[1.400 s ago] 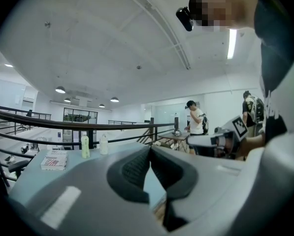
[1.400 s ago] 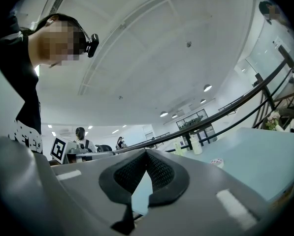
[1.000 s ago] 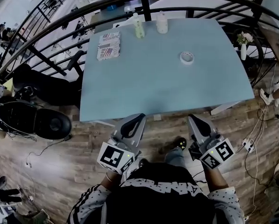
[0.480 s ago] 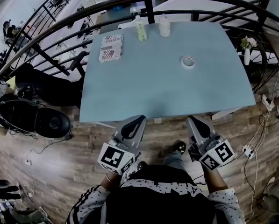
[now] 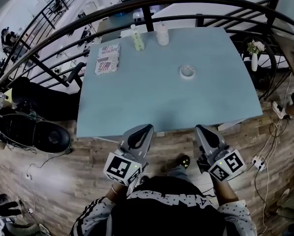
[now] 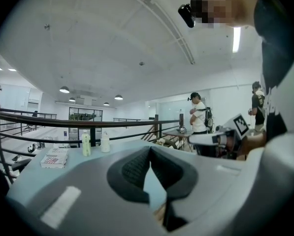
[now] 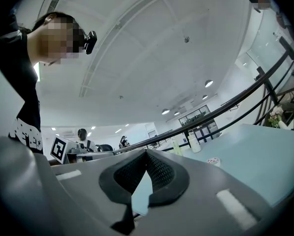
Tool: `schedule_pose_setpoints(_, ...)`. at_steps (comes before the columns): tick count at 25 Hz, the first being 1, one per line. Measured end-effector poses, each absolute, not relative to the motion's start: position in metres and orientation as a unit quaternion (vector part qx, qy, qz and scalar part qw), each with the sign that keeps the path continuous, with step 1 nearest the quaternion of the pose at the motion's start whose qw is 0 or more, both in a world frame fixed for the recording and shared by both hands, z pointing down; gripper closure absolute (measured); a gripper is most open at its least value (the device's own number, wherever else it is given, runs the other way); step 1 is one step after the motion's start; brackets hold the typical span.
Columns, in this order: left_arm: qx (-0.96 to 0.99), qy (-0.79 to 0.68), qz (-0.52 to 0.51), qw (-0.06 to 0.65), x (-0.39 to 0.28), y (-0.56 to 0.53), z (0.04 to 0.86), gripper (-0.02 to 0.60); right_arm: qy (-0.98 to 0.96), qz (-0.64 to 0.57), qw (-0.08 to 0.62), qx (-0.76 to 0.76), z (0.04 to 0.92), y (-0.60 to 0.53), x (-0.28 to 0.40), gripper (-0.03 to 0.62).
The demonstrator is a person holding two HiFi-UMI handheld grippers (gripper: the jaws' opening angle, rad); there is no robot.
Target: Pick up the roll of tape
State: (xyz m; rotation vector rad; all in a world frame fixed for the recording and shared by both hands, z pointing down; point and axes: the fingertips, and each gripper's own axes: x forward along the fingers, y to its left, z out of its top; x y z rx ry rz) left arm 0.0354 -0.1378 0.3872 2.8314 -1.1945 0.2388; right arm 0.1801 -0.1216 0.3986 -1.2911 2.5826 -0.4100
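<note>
A green bottle [image 5: 137, 39] and a white bottle [image 5: 162, 35] stand at the desk's [image 5: 151, 100] far edge. A printed box [image 5: 107, 59] lies near its far left corner. The roll of tape [image 5: 187, 72], a small white ring, lies flat right of centre, with bare desk toward the near edge. Your left tongs [image 5: 146, 128] and right tongs [image 5: 202, 130] hover at that edge, both closed and empty.

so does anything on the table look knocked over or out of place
Nothing stands out. The roll of tape lies flat on the blue table, the green bottle and the white bottle stand upright at the far edge, and the box lies flat near the far left corner. No spill or damage shows.
</note>
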Motion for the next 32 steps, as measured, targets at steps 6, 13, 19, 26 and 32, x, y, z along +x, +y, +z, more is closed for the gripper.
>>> schedule_pose_setpoints(6,0.916,-0.395,0.073,0.018,0.056,-0.145,0.382,0.581,0.881,-0.138,0.109,-0.438,0.398,-0.129,0.202,0.591)
schedule_pose_setpoints(13,0.910,-0.409,0.070,0.020,0.071,-0.152,0.377,0.581,0.889,-0.133,0.098,-0.427,0.395,-0.139,0.217,0.591)
schedule_pose_setpoints(19,0.906,-0.419,0.064,0.013,0.079,-0.162,0.377,0.581,0.893,-0.128,0.091,-0.422,0.396,-0.151,0.229,0.591)
schedule_pose_setpoints(26,0.898,-0.434,0.064,0.018,0.072,-0.169,0.381,0.581,0.896,-0.129,0.082,-0.417,0.401,-0.165,0.229,0.591)
schedule_pose_setpoints(32,0.895,-0.441,0.062,0.022,0.064,-0.190,0.381,0.581,0.898,-0.128,0.072,-0.416,0.401,-0.186,0.222,0.591)
